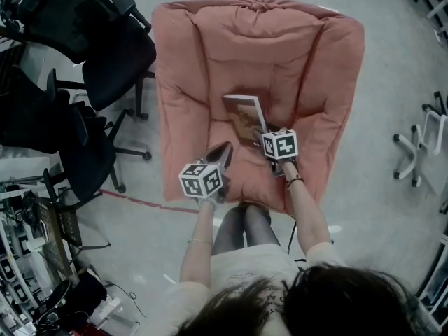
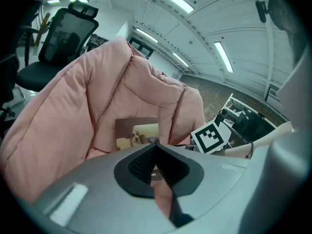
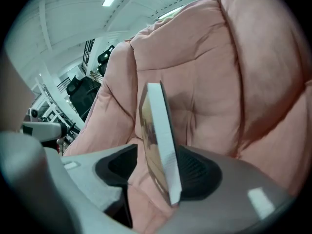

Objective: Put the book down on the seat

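The book [image 1: 245,114] lies on the pink seat [image 1: 203,68], about in its middle, with the picture cover up. Its near end stands between the jaws of the right gripper [image 3: 161,172]. These jaws are wide apart, there is a clear gap on the cover side, and they do not squeeze it. The left gripper [image 1: 224,152] hangs just beside, over the front of the seat, with its jaws closed together on nothing. Black office chairs [image 1: 105,40] stand to the left of the seat.

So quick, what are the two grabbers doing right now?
Left gripper: closed, holding nothing.
Right gripper: open, with the book standing between its jaws, not squeezed.
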{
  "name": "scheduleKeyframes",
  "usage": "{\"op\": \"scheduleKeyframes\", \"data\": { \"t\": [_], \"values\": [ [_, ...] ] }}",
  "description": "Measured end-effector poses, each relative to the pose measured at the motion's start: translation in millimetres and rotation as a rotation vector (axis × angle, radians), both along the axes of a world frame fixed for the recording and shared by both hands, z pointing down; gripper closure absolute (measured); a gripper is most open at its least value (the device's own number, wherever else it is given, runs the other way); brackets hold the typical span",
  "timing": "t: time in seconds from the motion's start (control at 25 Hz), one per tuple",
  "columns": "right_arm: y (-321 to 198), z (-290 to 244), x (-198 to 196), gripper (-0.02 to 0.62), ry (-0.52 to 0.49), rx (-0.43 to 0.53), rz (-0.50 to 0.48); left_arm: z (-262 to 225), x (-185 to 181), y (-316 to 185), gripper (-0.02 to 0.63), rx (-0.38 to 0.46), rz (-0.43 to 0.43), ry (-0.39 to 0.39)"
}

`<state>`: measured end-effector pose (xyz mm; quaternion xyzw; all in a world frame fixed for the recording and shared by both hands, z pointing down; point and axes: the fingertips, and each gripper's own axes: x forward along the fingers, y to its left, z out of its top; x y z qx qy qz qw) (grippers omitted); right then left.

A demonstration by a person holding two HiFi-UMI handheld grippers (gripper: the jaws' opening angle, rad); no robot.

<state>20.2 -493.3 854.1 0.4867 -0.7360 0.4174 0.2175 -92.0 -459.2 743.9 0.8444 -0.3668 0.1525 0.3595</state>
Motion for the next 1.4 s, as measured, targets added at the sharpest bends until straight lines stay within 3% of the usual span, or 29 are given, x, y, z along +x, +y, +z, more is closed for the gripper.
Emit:
{"op": "scheduleKeyframes", "data": {
  "t": [0.68, 1.04, 1.4],
  "values": [
    [31, -102, -2, 0.349, -0.114, 0.050, 0.024, -75, 19, 19, 0.612, 0.033, 0.078, 0.037],
    [59, -174, -4, 0.417, -0.119, 0.172, 0.042, -115, 20, 44, 0.612, 0.067, 0.115, 0.068],
    [86, -247, -31, 0.487, -0.146, 0.320, 0.018, -159, 13, 72, 0.612, 0.148, 0.173, 0.086]
  ]
}}
